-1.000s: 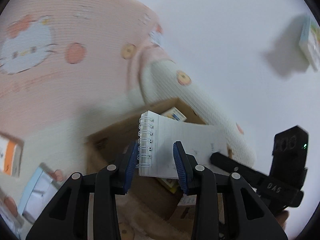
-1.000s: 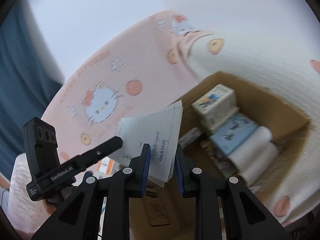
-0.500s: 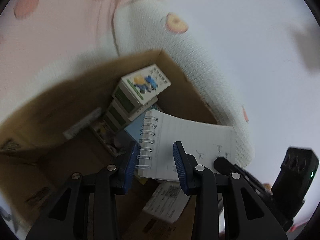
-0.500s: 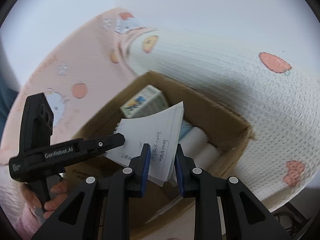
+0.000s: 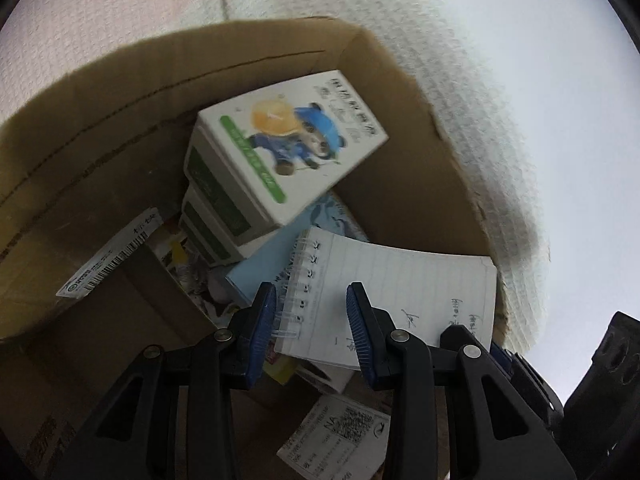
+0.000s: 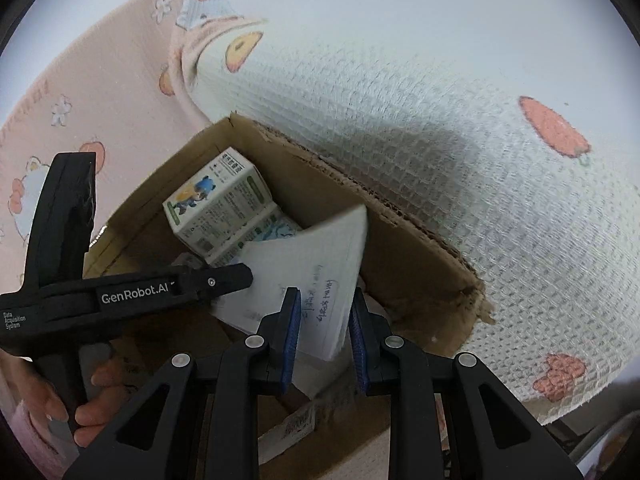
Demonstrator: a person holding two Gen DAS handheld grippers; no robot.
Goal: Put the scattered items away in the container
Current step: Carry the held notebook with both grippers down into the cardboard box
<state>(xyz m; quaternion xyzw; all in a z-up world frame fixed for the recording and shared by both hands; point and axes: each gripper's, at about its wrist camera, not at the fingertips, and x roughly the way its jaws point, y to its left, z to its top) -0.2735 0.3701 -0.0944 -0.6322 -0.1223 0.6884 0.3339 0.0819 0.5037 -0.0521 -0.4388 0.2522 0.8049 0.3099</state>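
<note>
Two hand-held grippers reach over an open cardboard box [image 5: 120, 128] that sits on a white waffle-textured cloth [image 6: 440, 128] printed with small orange and red fruit shapes. A pink patterned blanket [image 6: 100, 92] lies to the left of the cloth.

A spiral-bound notepad [image 5: 400, 296] with lined pages and some handwriting hangs over the near right part of the box, inside its rim. Whether it touches the things below cannot be told.

The left gripper [image 5: 312, 332] has its blue-padded fingers well apart. The coil edge of the notepad lies in the gap between them, and neither pad appears to press on it. In the right wrist view the left gripper's black body, lettered "GenRobot.AI", comes in from the left, with a person's hand [image 6: 80, 400] around its handle.

The right gripper [image 6: 322, 340] has its fingers set a little apart, with the near edge of the notepad [image 6: 308, 276] between the pads. Whether the pads actually pinch the paper cannot be told.

Inside the box, at the far side, stands a stack of white cartons [image 5: 280, 152] with a green stripe and a cartoon figure in blue. Under them lies a pale blue packet [image 5: 272, 264]. A white label with a barcode [image 5: 108, 260] lies at the left, and another printed label [image 5: 336, 436] lies at the near edge.
</note>
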